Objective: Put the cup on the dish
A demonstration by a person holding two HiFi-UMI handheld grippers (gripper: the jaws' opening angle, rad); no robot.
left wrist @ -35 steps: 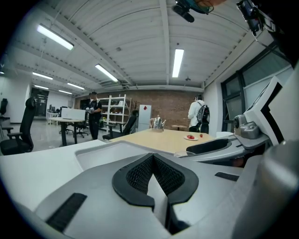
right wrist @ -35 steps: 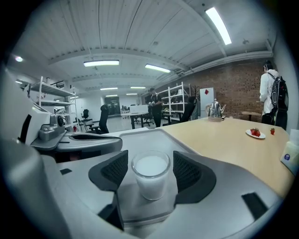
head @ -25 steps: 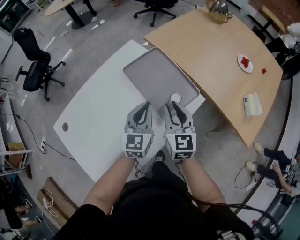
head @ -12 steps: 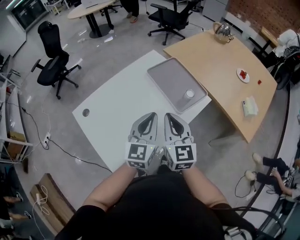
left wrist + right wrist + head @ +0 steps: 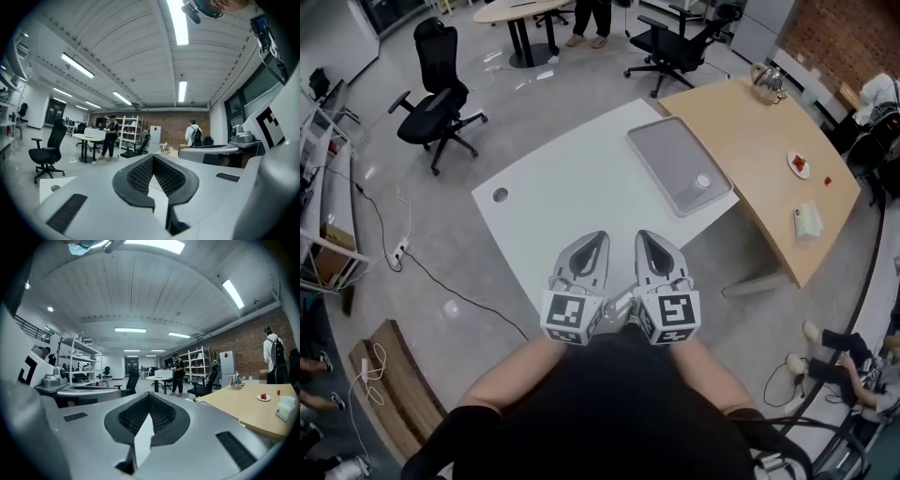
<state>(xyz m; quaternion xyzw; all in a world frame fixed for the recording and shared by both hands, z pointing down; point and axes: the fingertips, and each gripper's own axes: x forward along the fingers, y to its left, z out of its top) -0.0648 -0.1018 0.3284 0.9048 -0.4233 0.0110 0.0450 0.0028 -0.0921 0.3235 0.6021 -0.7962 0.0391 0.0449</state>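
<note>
A small white cup (image 5: 702,181) stands upright at the near right corner of a grey tray (image 5: 666,155) on the white table (image 5: 572,187). The dish (image 5: 798,165), a small white plate with red pieces on it, lies on the wooden table (image 5: 759,141) to the right; the right gripper view also shows the dish (image 5: 263,397). Both grippers are held side by side close to my body, over the white table's near edge and well short of the cup. My left gripper (image 5: 596,238) is shut and empty. My right gripper (image 5: 643,237) is shut too, with nothing between its jaws.
A metal kettle (image 5: 769,77) stands at the far end of the wooden table and a tissue pack (image 5: 808,221) near its right edge. Black office chairs (image 5: 441,103) stand on the floor to the left and behind. People stand by a round table further back.
Both grippers have drawn back from the tray toward my body. The cup stays on the tray, now far from the right gripper. The view has widened.
</note>
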